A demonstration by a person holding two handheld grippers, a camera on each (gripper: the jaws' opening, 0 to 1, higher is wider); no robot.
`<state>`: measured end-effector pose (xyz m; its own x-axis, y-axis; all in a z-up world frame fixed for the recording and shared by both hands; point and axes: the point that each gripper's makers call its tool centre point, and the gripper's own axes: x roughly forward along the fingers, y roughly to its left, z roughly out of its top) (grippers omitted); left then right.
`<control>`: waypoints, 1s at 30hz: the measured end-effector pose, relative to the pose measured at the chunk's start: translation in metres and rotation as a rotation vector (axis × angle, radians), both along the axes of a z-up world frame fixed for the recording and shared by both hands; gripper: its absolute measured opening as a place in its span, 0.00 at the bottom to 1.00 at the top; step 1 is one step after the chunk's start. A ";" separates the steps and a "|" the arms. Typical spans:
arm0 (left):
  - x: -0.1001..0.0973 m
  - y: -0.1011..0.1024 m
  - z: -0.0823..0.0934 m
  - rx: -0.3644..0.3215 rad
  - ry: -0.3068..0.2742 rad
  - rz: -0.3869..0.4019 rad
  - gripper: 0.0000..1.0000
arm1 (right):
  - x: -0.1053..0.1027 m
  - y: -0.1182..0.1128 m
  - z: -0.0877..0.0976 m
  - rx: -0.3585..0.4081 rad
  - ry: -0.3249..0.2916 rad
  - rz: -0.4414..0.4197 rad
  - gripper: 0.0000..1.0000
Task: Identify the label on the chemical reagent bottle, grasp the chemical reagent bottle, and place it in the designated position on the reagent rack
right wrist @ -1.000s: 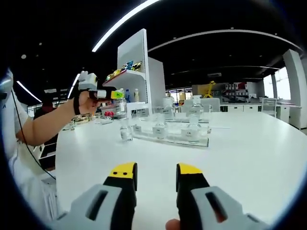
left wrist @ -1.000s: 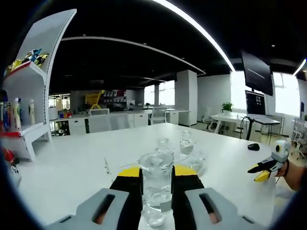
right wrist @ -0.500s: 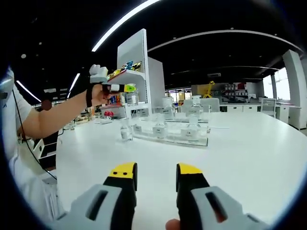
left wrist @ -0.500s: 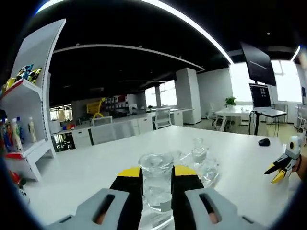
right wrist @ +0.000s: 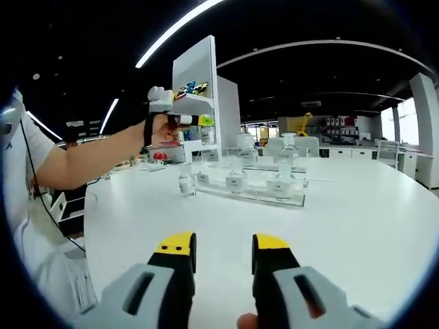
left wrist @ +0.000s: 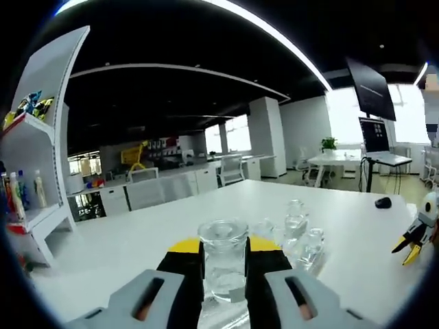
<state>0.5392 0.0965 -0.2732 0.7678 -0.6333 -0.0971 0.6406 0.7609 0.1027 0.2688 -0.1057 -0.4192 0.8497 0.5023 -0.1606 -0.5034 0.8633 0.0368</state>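
My left gripper (left wrist: 223, 245) is shut on a clear glass reagent bottle (left wrist: 223, 271) with a wide rim, held up above the white table (left wrist: 123, 247). Past it stand several small clear bottles (left wrist: 296, 218) on the rack. In the right gripper view the left gripper (right wrist: 199, 121) is held high in a person's hand, left of and above the clear reagent rack (right wrist: 295, 201). Labelled bottles (right wrist: 280, 184) stand in that rack, and one bottle (right wrist: 185, 184) stands on the table at its left end. My right gripper (right wrist: 221, 257) is open and low over the table, nothing between its fingers.
A tall white shelf unit (right wrist: 195, 75) with coloured items stands behind the rack, seen also as the shelf unit (left wrist: 41, 89) at the left. The right gripper (left wrist: 411, 240) shows at the far right edge. Desks, chairs and a wall monitor (left wrist: 370, 96) fill the room behind.
The left gripper has carried the bottle up and rightward, closer to the rack. The right gripper has stayed where it was, open.
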 end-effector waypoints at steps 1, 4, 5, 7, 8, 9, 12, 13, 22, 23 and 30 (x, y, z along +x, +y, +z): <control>0.003 0.001 0.000 0.002 -0.004 0.003 0.22 | 0.000 -0.001 0.002 0.002 -0.003 -0.004 0.31; 0.011 0.002 0.001 -0.008 -0.005 0.007 0.22 | -0.001 -0.003 0.004 0.011 -0.006 -0.009 0.31; 0.013 0.003 0.001 -0.005 -0.003 0.009 0.22 | -0.001 -0.004 0.004 0.006 -0.005 -0.011 0.31; 0.016 0.002 0.002 -0.003 -0.008 -0.002 0.22 | -0.001 -0.004 0.002 0.000 -0.001 -0.011 0.31; 0.017 0.001 0.001 0.003 -0.008 -0.008 0.22 | -0.001 -0.003 0.002 0.000 0.002 -0.010 0.31; 0.019 0.000 0.002 0.003 -0.010 -0.005 0.22 | -0.001 -0.002 0.001 -0.002 0.002 -0.009 0.31; 0.025 0.001 0.003 0.020 -0.024 0.009 0.22 | -0.002 0.001 0.000 -0.001 0.004 -0.004 0.31; 0.026 0.001 0.005 0.020 -0.031 0.011 0.22 | -0.002 0.002 -0.001 0.000 0.005 -0.001 0.31; 0.042 0.001 0.000 0.057 -0.053 0.022 0.22 | -0.004 0.004 -0.005 -0.010 0.014 -0.001 0.31; 0.045 0.002 -0.003 0.054 -0.042 0.025 0.22 | -0.003 0.002 -0.006 -0.010 0.016 -0.010 0.31; 0.046 0.002 -0.021 0.063 -0.048 0.021 0.22 | -0.004 -0.006 0.000 0.004 0.001 -0.037 0.30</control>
